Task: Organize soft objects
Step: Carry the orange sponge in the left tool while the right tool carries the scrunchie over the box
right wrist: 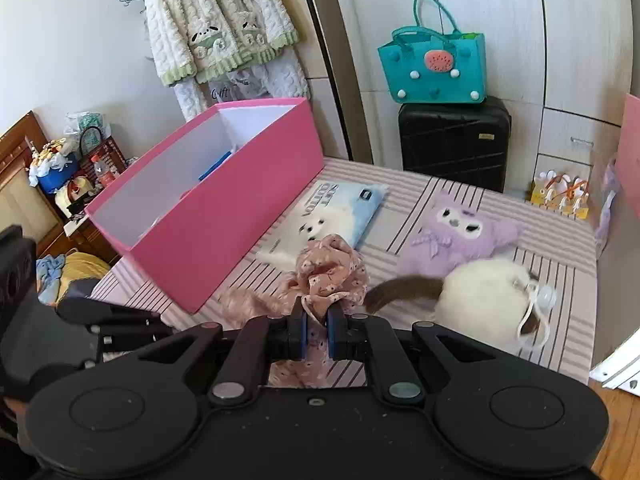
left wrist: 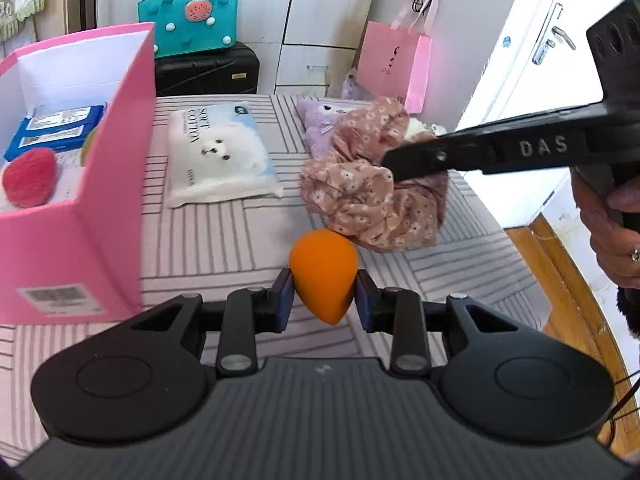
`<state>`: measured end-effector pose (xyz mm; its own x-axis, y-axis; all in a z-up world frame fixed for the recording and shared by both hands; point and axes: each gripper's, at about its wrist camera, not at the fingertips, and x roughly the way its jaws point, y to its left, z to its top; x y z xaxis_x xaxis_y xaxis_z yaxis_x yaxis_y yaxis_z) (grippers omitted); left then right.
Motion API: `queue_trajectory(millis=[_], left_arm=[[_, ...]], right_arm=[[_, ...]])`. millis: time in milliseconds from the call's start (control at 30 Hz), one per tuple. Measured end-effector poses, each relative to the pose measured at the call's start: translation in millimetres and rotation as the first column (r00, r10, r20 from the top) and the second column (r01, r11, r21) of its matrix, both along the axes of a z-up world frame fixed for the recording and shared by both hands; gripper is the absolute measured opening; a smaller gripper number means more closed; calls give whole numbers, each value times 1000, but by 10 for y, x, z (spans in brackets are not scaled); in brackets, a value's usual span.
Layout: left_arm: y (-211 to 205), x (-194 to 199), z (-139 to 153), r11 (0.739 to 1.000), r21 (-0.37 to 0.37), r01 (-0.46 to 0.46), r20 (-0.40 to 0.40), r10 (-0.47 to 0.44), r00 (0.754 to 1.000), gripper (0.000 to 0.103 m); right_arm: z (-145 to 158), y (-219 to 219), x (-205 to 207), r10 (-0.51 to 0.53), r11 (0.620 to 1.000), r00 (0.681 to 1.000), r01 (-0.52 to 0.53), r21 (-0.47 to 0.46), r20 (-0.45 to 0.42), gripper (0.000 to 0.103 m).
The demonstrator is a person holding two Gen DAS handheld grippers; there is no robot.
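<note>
My left gripper point(left wrist: 324, 294) clamps the orange makeup sponge point(left wrist: 323, 274), seen only from the left wrist. My right gripper point(right wrist: 316, 334) pinches the floral scrunchie point(right wrist: 332, 272) above the striped bed point(right wrist: 552, 280), near the pink box point(right wrist: 224, 216); only its view shows the white plush point(right wrist: 480, 300).

Bright daylight from right, fisheye-warped edges, slight motion blur.

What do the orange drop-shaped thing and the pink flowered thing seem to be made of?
Orange sponge: probably soft foam, matte and smooth, no shine, held between the left gripper pads.
Flowered scrunchie: thin printed fabric, gathered in ruffles, pinched flat by the right gripper.
</note>
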<state>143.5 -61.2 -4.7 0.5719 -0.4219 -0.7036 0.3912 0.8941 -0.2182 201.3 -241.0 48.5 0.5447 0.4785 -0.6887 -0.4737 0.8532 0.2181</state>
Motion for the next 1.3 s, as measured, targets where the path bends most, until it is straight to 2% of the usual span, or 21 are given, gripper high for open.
queue_trajectory(millis=[133,333,467,600,933,1200,1300], left_arm=[[181,-36,59,1000,-16,8,-44,-9,999,31],[378,-183,304,1000,-1,25,9,-25,1000,31],[454,-229,464,998,-6,55,-2,-55,999,31],[507,-272,595,997,20,77,5,-77,997,31],[738,-341,845,995,40,94,8,-94,996,31],[1030,-442,1101,996,46,81,77,-84,993,31],[1176,-403,1127,998,39,45,103,-49,993,31]], right_arm=[[8,41,-140,4,1000,1000,-4,7,-13,11],[128,148,-329,20,999,999,-19,-29,29,11],[209,241,-424,41,998,998,-38,-55,45,11],[293,364,-515,73,995,996,-69,-69,52,10],[628,655,-765,162,984,981,-153,-90,103,10],[838,921,-841,211,975,968,-198,-100,138,10],[903,992,-816,217,974,964,-205,-93,156,10]])
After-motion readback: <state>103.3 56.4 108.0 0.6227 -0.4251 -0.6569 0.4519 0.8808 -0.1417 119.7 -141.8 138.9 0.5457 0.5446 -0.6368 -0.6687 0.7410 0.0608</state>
